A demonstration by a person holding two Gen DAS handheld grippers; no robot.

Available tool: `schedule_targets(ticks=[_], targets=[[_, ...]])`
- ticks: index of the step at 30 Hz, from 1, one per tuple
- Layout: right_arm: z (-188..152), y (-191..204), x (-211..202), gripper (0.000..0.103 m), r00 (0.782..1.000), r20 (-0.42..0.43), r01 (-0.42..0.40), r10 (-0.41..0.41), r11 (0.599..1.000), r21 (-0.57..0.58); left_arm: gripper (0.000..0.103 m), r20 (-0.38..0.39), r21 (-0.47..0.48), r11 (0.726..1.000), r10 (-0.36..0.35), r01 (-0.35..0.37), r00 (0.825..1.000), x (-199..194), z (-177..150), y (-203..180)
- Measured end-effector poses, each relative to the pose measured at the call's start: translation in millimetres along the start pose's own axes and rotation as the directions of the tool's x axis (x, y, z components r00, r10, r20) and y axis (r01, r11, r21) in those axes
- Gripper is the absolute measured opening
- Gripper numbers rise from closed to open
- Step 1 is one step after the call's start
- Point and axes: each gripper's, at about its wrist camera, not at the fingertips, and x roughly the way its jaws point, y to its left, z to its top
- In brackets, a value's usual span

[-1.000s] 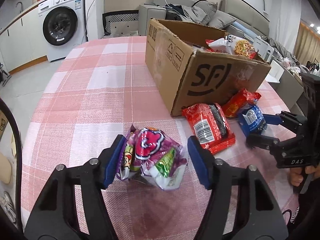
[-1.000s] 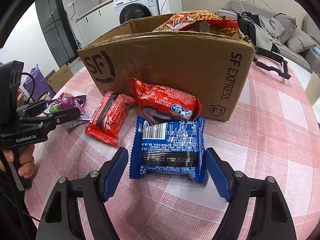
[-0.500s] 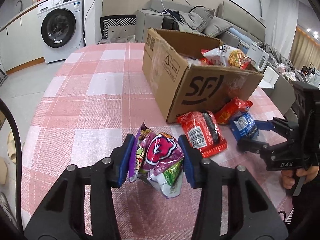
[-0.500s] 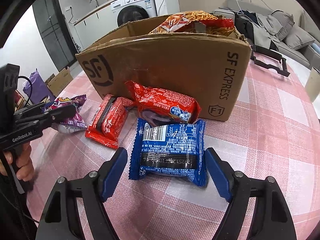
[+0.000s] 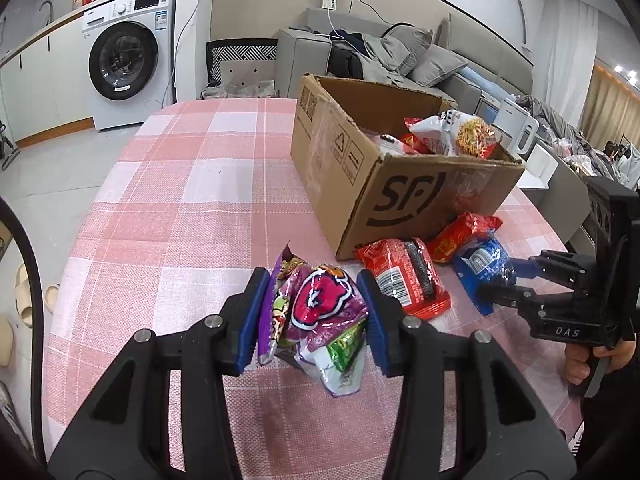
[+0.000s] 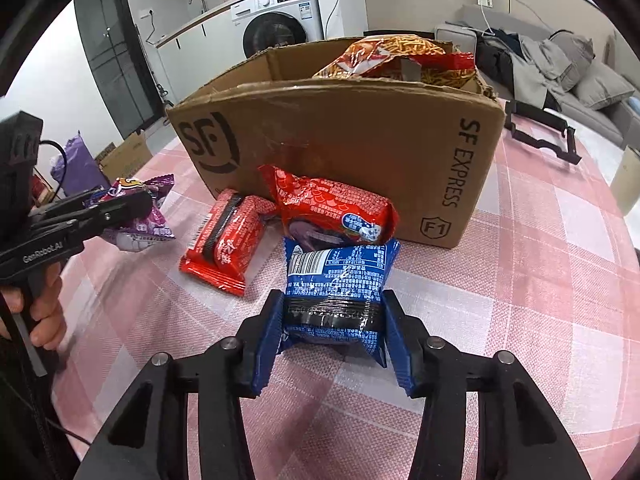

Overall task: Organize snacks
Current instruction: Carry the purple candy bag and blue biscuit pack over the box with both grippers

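Left hand-held gripper (image 5: 312, 312) clamps purple snack bag (image 5: 320, 312); right hand-held gripper (image 6: 332, 320) closing on blue packet (image 6: 336, 280)

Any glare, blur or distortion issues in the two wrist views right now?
Left wrist: sharp, strong fisheye bend with black corners, glare on the purple snack bag. Right wrist: sharp too, cardboard box edge bowed, sheen on the blue packet foil, dark vignette at left.
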Motion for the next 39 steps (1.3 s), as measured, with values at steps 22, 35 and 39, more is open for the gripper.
schedule_targets(ticks=[22,35,39], targets=[[8,3,-56,0.046,0.992,0.113,-0.061,0.064,0.998,-0.029,0.042,0.084,0.009,1.000,-0.017,0.017,0.996,-33,10,-10],[18,3,-92,0.046,0.974,0.213,-0.074,0.074,0.997,-0.009,0.042,0.152,0.044,0.999,-0.032,0.026,0.988,-65,15,-28],[20,2,-99,0.046,0.969,0.235,-0.071,0.072,0.997,-0.012,0.042,0.163,0.052,0.998,-0.039,0.031,0.986,-71,18,-33]])
